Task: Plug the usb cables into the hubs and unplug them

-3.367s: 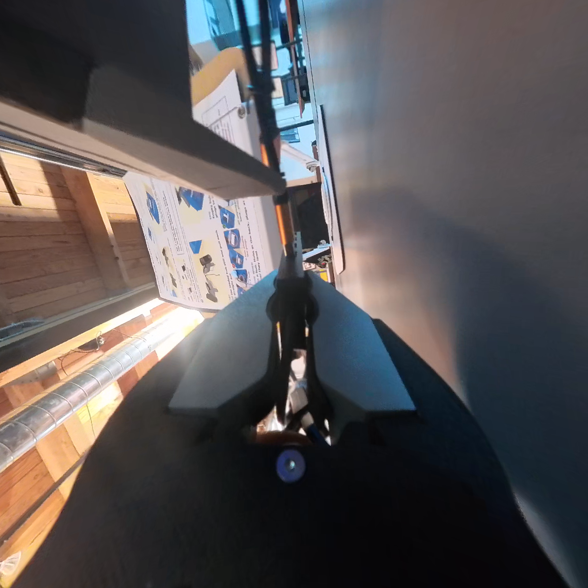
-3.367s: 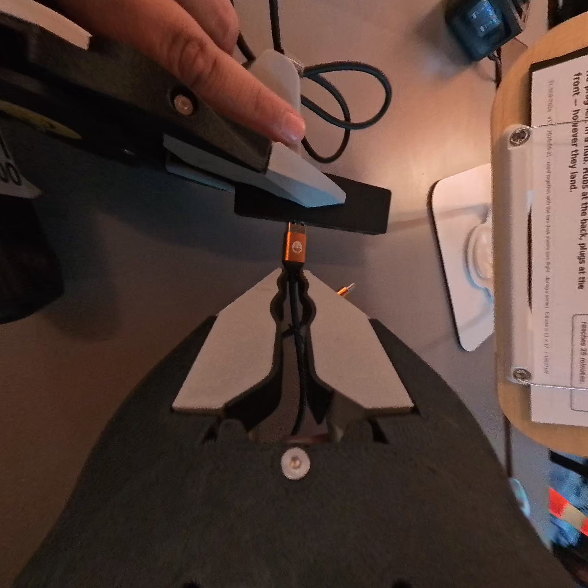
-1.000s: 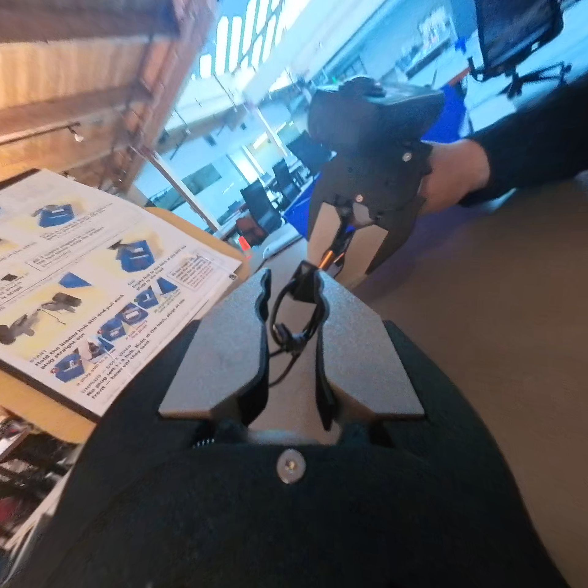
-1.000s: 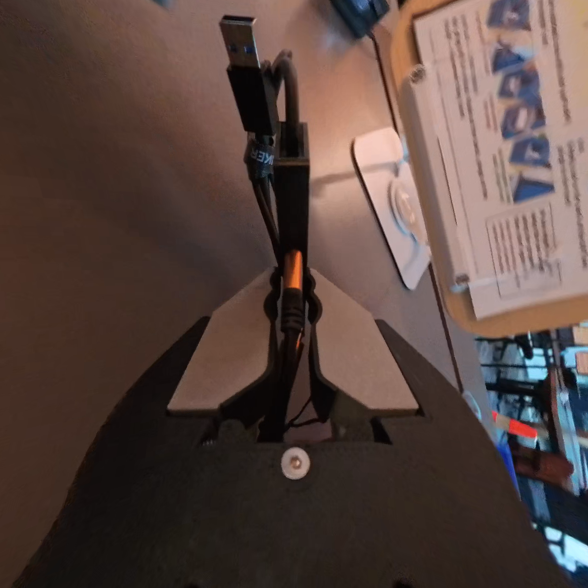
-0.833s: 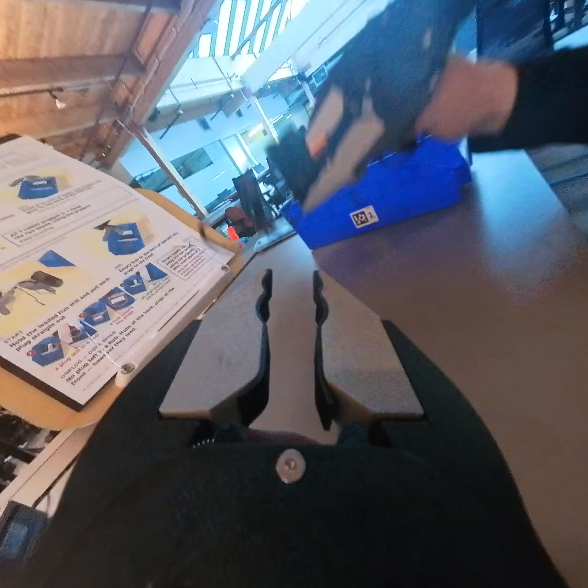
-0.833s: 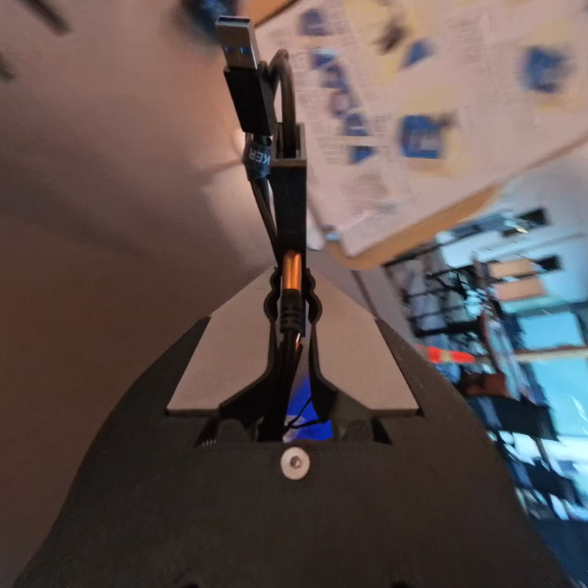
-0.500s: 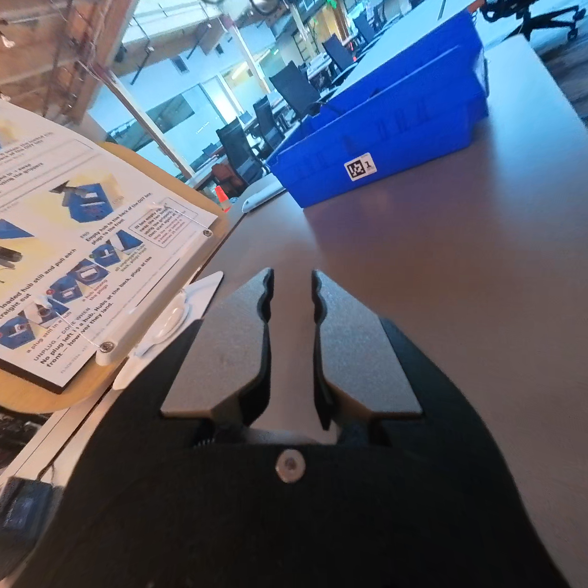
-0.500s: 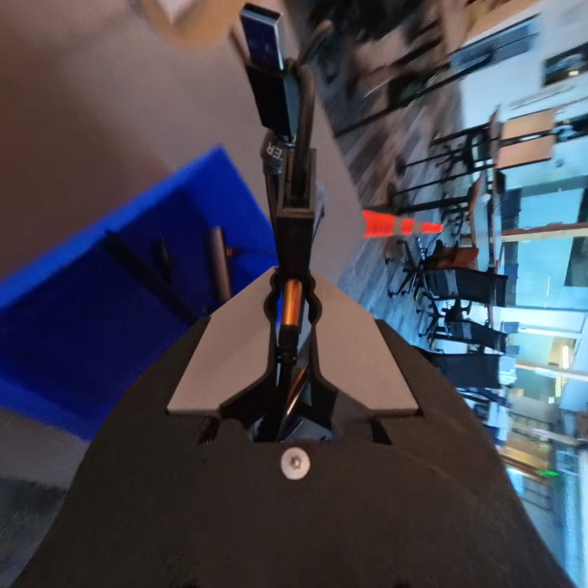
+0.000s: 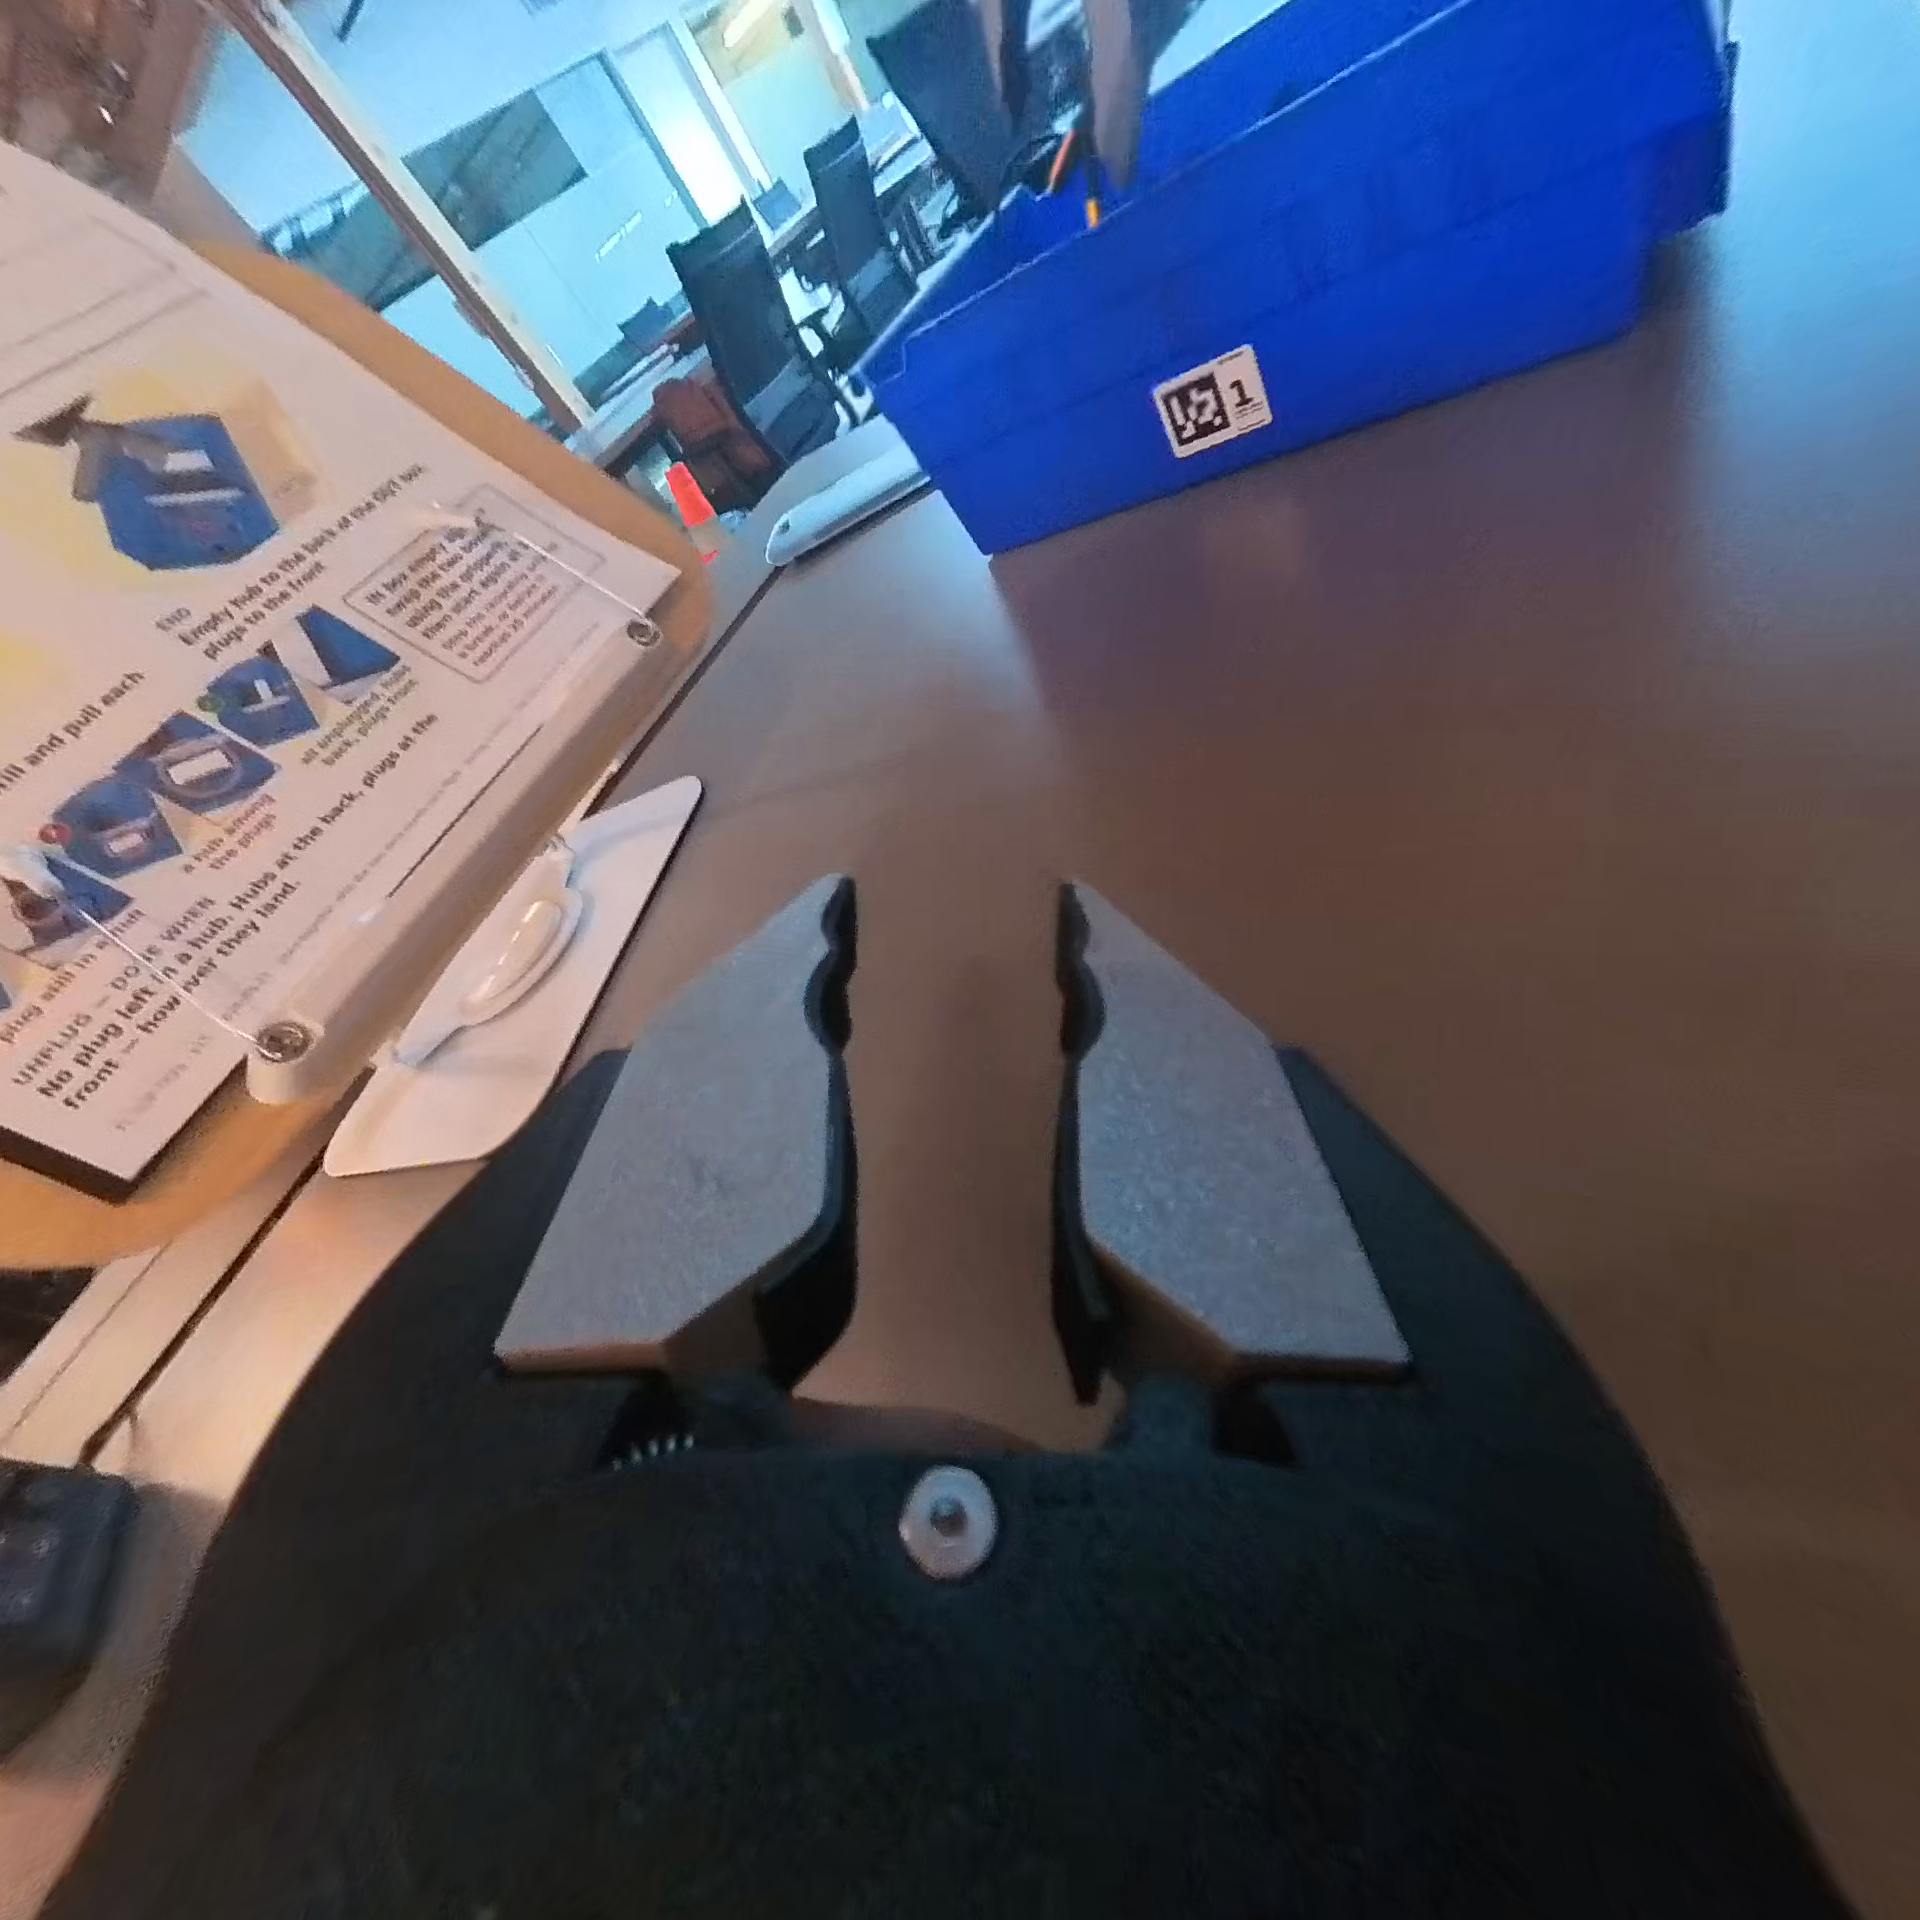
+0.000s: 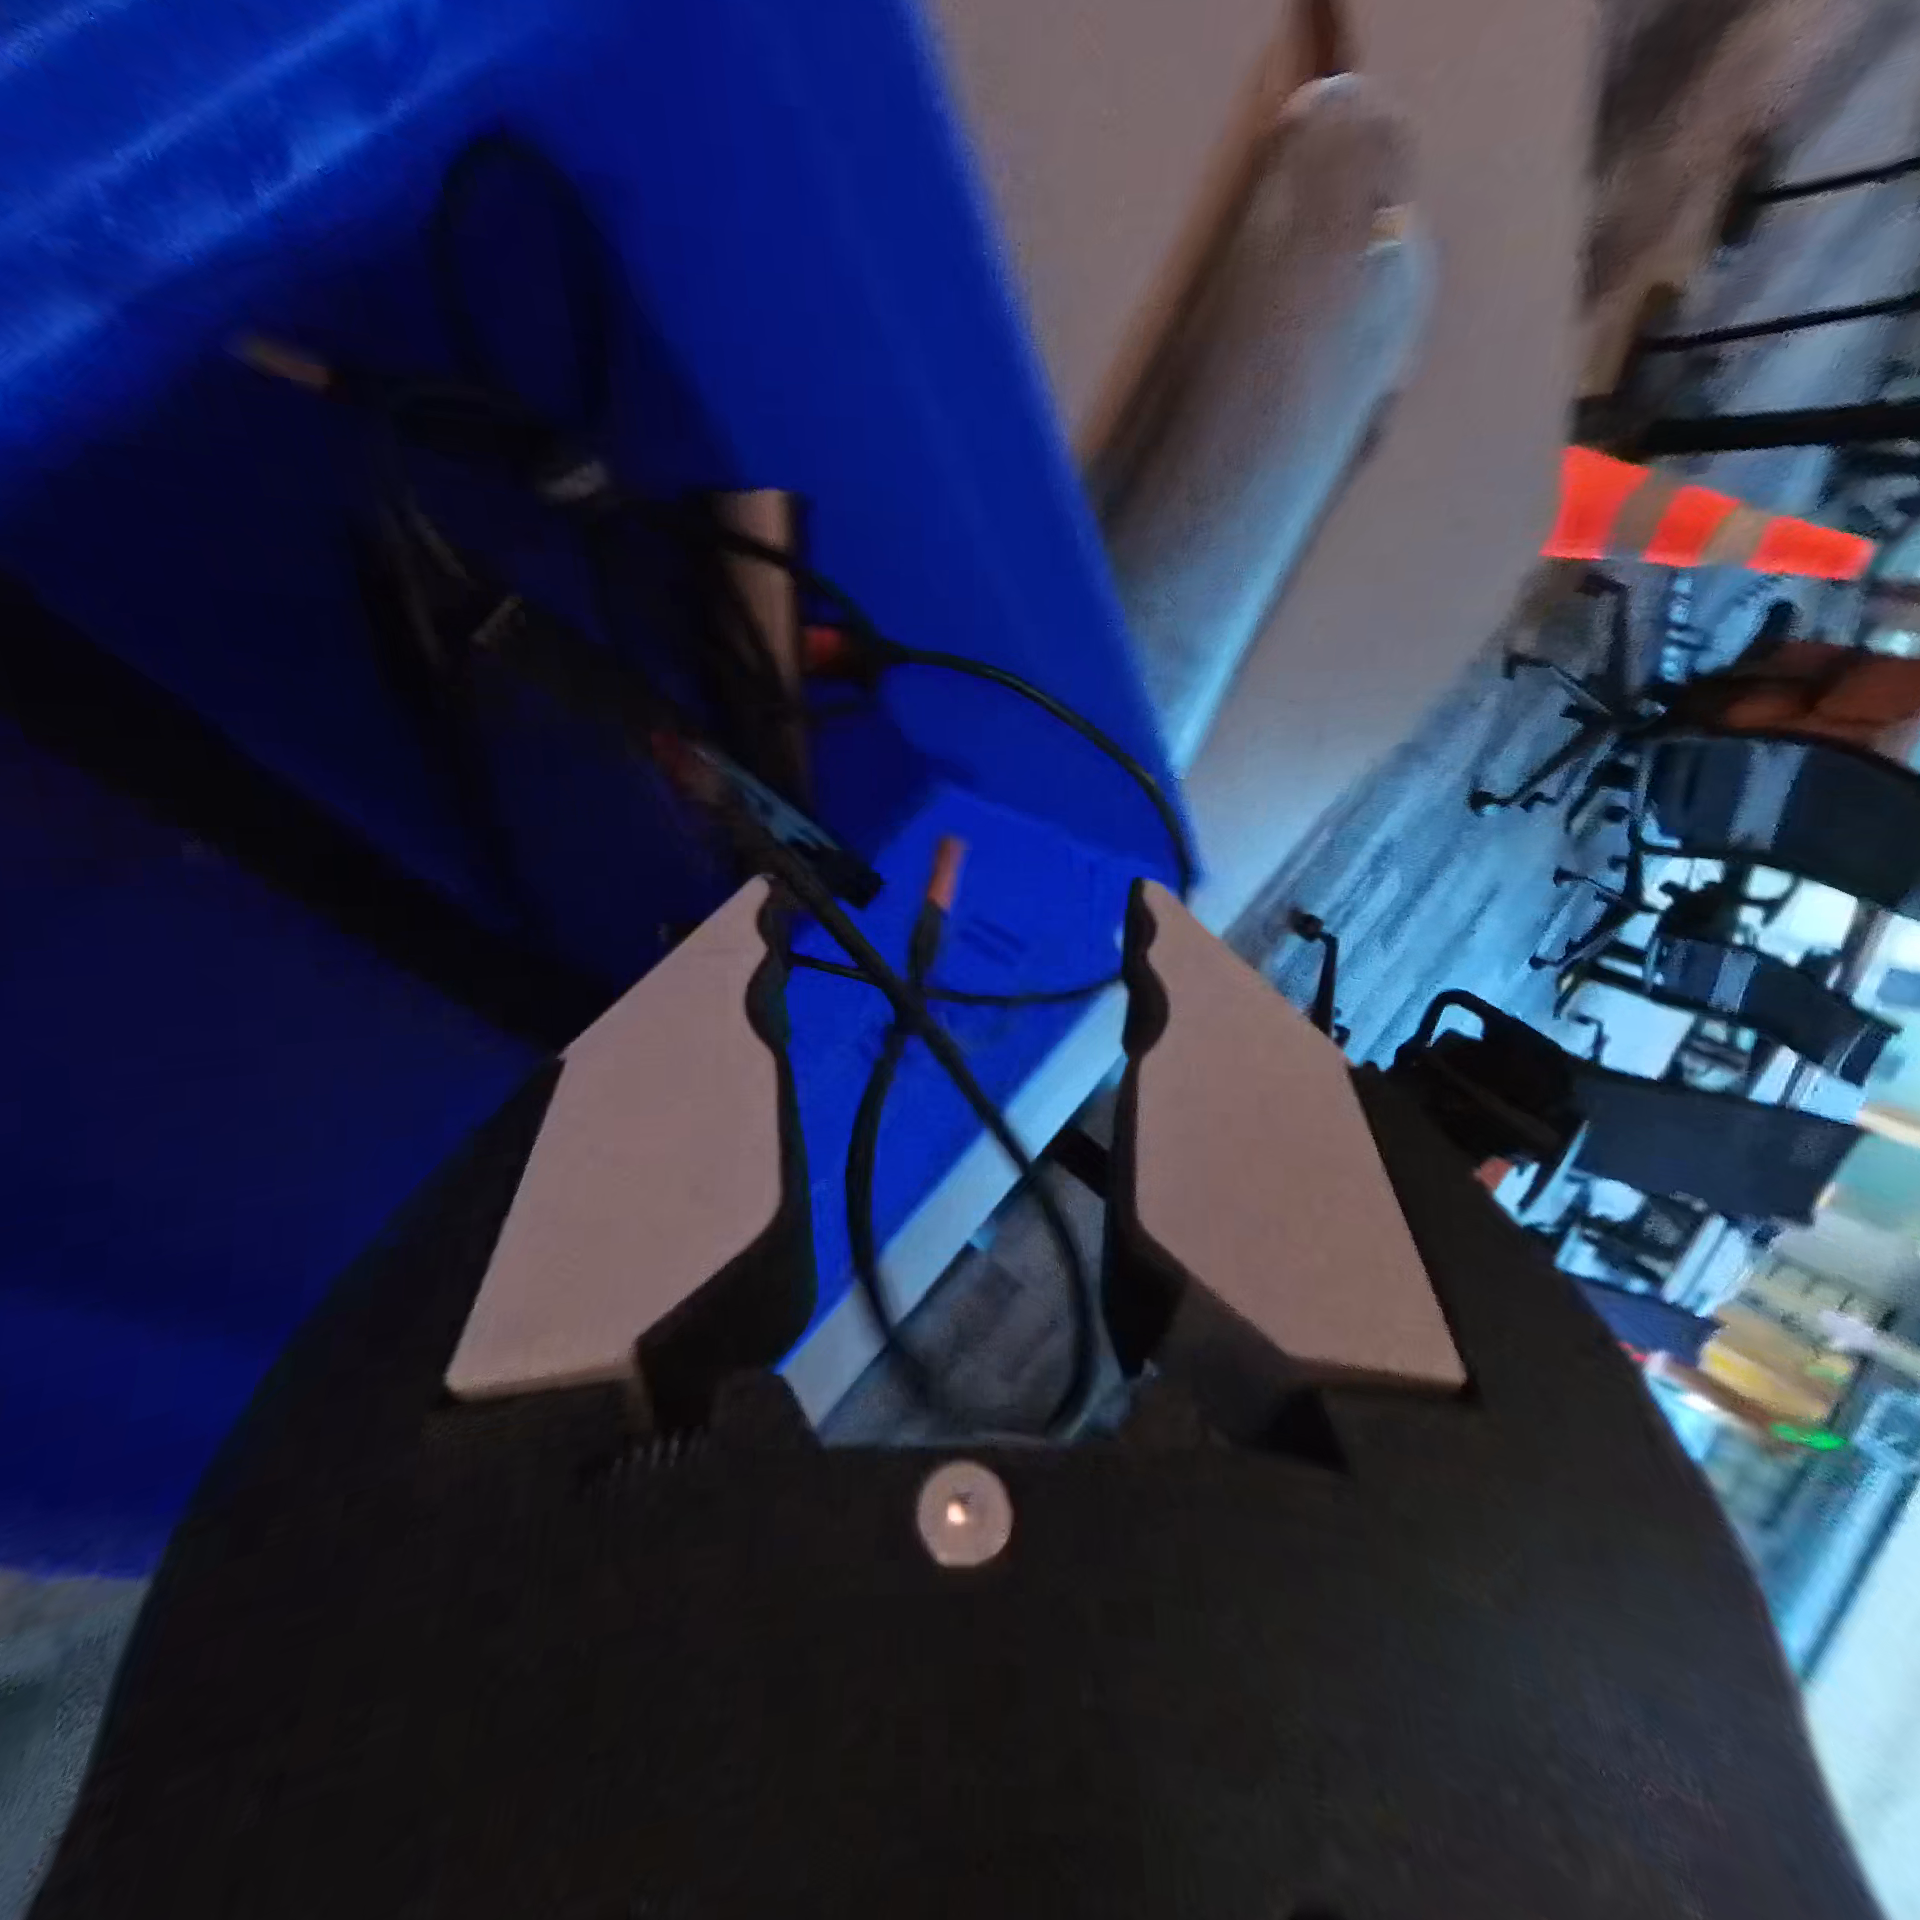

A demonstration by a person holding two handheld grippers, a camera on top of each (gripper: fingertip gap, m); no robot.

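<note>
Both jaws stand open, gripping nothing: left gripper (image 9: 956, 914) over bare table (image 9: 1455, 831); right gripper (image 10: 951, 904) above blue bin (image 10: 312, 935), cable (image 10: 935, 1039) loose between them, apparently just deposited; further cycles may remain.

Open-plan office used as a test station: rows of office chairs (image 9: 764, 312) and desks behind glass partitions (image 9: 499, 177) at upper centre; instruction board (image 9: 260, 727) at left on the table (image 9: 1455, 831).

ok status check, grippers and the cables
Left gripper open, empty, over bare table. Right gripper open above blue bin; black cable hangs loose between its fingers. Nothing blocking.
</note>
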